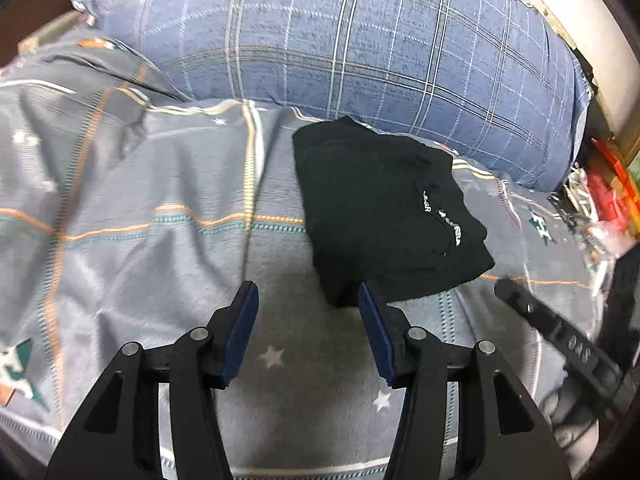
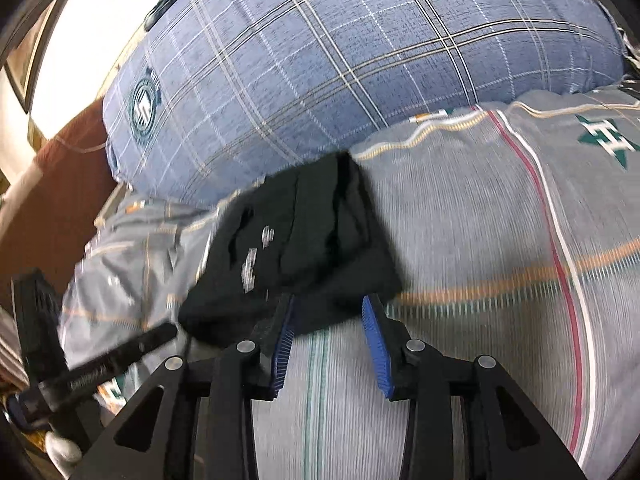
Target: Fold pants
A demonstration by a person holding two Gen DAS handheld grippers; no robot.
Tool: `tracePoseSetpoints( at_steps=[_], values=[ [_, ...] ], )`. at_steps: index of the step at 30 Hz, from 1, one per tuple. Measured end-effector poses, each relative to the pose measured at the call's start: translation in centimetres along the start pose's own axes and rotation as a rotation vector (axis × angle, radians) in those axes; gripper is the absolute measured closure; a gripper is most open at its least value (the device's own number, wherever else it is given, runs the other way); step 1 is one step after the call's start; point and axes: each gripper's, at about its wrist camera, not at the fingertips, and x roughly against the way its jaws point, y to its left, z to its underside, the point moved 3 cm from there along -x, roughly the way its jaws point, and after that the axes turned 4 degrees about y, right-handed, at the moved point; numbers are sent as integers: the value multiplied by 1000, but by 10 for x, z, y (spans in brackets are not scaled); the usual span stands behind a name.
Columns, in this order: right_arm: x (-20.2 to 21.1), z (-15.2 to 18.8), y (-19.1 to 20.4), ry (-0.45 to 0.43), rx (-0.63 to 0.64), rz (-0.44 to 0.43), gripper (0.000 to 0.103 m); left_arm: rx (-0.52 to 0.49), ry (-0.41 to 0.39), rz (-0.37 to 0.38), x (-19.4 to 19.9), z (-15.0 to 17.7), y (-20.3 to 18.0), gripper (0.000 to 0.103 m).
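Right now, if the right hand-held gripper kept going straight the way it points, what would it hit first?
Most likely the folded black pants. The right hand-held gripper is open, its tips at the near edge of the pants on the grey bedsheet, with the blue plaid pillow behind. Blur makes depth uncertain.

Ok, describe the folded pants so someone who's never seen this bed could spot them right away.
Find the big blue plaid pillow at the head of the bed. Just in front of it, on the grey striped sheet, lies a small black folded bundle, the pants. It is the only black cloth there, with white lettering.
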Motion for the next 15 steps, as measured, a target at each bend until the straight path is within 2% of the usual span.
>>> tracePoseSetpoints(
  at_steps=[3,5,9,10,11,15],
  values=[
    [9,21,10,-15,34,34,66,-15,-51,-56,13,9,-3,50],
    [13,31,17,-28,47,62,63,-22,-87,-83,22,14,-4,43],
    [18,43,24,-31,53,91,59,-47,-143,-143,40,23,-6,40],
    [17,46,25,-26,60,96,59,-54,-154,-158,43,25,-7,36],
    [17,49,26,-24,66,104,59,-58,-158,-163,45,26,-8,32],
    [18,57,29,-13,81,118,59,-73,-175,-160,53,32,-12,31]
  ],
)
